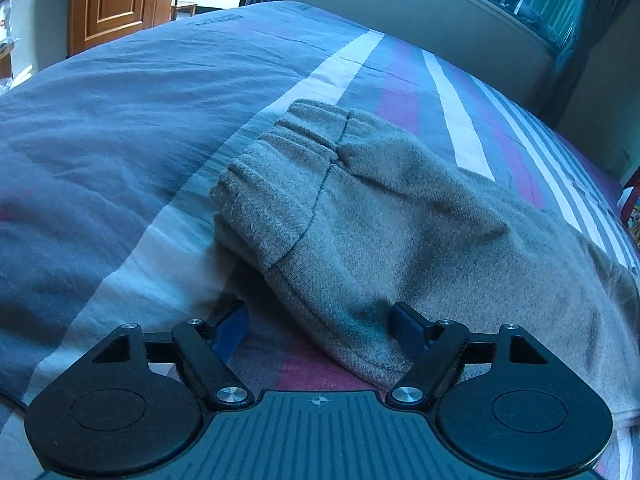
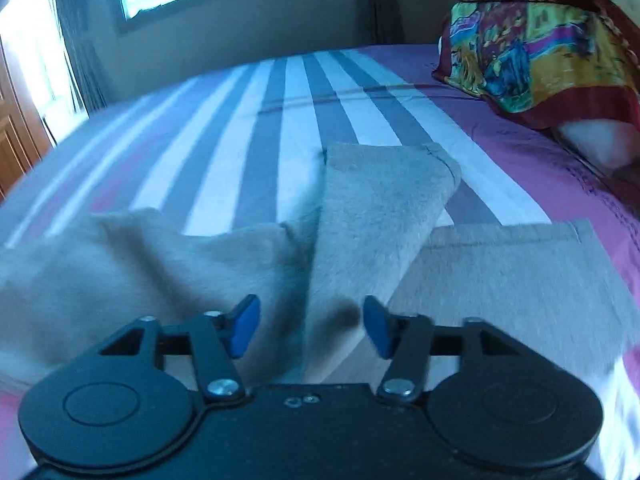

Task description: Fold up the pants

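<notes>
The left gripper (image 1: 322, 322) tilts down over the striped bed cover (image 1: 120, 128), jaws spread wide and released; the near hem of the grey pants (image 1: 360, 216) lies between its fingers, unpinched. The waistband end points toward the cover's far edge, and the pants' long axis runs from there back toward the camera. The right gripper (image 2: 311, 326) also angles down, jaws partly parted above the pants (image 2: 372, 208), grasping nothing. One leg end points toward the far edge, the other toward the patterned pillow (image 2: 532, 52) at the right edge.
</notes>
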